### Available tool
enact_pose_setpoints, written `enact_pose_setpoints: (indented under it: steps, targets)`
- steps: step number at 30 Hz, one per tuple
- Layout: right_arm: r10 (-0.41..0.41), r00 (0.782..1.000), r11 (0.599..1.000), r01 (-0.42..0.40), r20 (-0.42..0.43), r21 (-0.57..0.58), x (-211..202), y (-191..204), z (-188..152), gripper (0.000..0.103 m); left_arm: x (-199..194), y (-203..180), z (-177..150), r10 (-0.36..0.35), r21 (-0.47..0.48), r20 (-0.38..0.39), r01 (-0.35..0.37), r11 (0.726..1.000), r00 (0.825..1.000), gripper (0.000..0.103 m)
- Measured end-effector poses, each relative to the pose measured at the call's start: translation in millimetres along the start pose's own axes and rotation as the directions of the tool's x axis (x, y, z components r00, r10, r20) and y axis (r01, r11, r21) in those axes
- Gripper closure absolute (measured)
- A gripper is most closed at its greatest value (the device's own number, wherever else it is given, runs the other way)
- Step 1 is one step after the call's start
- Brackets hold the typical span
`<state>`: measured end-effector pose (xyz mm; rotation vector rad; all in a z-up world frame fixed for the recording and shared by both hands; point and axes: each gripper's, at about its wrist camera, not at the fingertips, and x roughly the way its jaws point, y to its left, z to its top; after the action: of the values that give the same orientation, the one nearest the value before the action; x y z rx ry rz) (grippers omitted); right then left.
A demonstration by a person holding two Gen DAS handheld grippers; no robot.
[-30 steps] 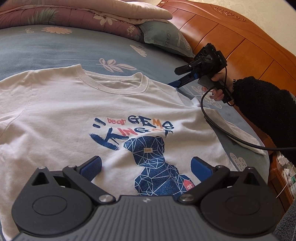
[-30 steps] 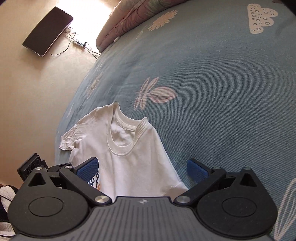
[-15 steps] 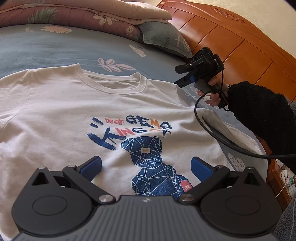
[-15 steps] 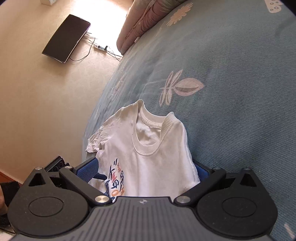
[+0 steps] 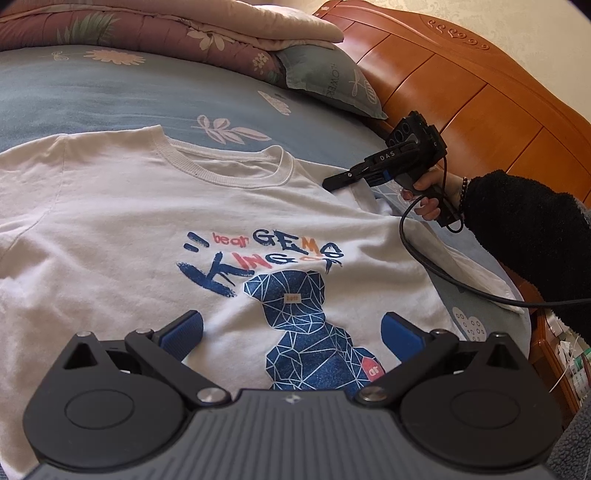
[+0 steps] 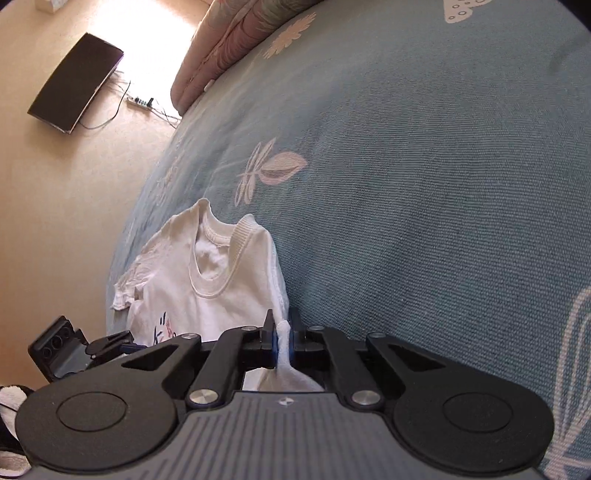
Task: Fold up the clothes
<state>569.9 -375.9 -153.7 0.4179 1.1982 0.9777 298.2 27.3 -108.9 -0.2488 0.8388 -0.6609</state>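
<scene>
**Right gripper pinched the shoulder seam while the left waited over the print**

While the left wrist camera looked across the bed, the white T-shirt [image 5: 155, 236] lay face up and mostly flat on the blue bedsheet [image 5: 110, 92], its bear print toward the camera and its collar toward the pillow [image 5: 328, 85]. The left gripper [image 5: 291, 328] hung spread wide above the lower part of the print, holding nothing. At the shirt's right shoulder, the right gripper [image 5: 336, 181] had its fingers pressed together on the cloth, near the carved wooden headboard [image 5: 480, 103]. A folded quilt [image 5: 177, 29] sat beyond the pillow.

From the right wrist view, the right gripper [image 6: 282, 339] was clenched on a thin ridge of the T-shirt [image 6: 207, 295], white fabric squeezed up between the pads. The sheet [image 6: 406, 166] stretched away with leaf and flower motifs; past its edge lay a beige floor [image 6: 55, 203] with a dark flat panel [image 6: 75, 81] and a power strip [image 6: 142, 101].

To do this fold well, the left gripper probably needed to take the hem on the same side, so that both points could travel together and carry the sleeve edge inward in a straight line. Since the sheet was soft, lifting slightly would likely avoid dragging wrinkles along
</scene>
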Motion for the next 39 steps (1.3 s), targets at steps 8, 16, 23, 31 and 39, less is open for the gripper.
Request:
enact_pose_setpoints:
  steps: [8,16,23,31,39]
  targets:
    - [-0.139,0.989,0.980,0.144,0.040,-0.140,-2.3,27.9,6.2,0.096,-1.0,-2.5,0.3,0.010,0.002,-0.004,-0.010,1.000,1.000,0.001]
    - [-0.266,0.961,0.949,0.275,0.077,-0.152,-3.7,33.3,21.5,0.095,-6.8,-4.0,0.0,0.009,0.007,0.000,-0.009,1.000,1.000,0.001]
    - [-0.403,0.905,0.871,0.424,0.135,-0.246,-6.7,87.3,18.4,0.059,-30.4,2.4,11.6,0.066,-0.008,0.074,-0.065,0.998,0.995,0.001]
    - [-0.502,0.863,0.772,0.477,0.058,-0.419,78.4,176.2,-12.1,0.046,-60.3,19.4,24.1,0.218,-0.040,0.140,-0.214,0.976,0.966,0.001]
    - [-0.645,0.731,0.658,0.679,0.221,-0.325,144.8,170.1,-5.1,0.000,-69.8,23.2,26.6,0.262,-0.041,0.151,-0.259,0.965,0.953,0.001]
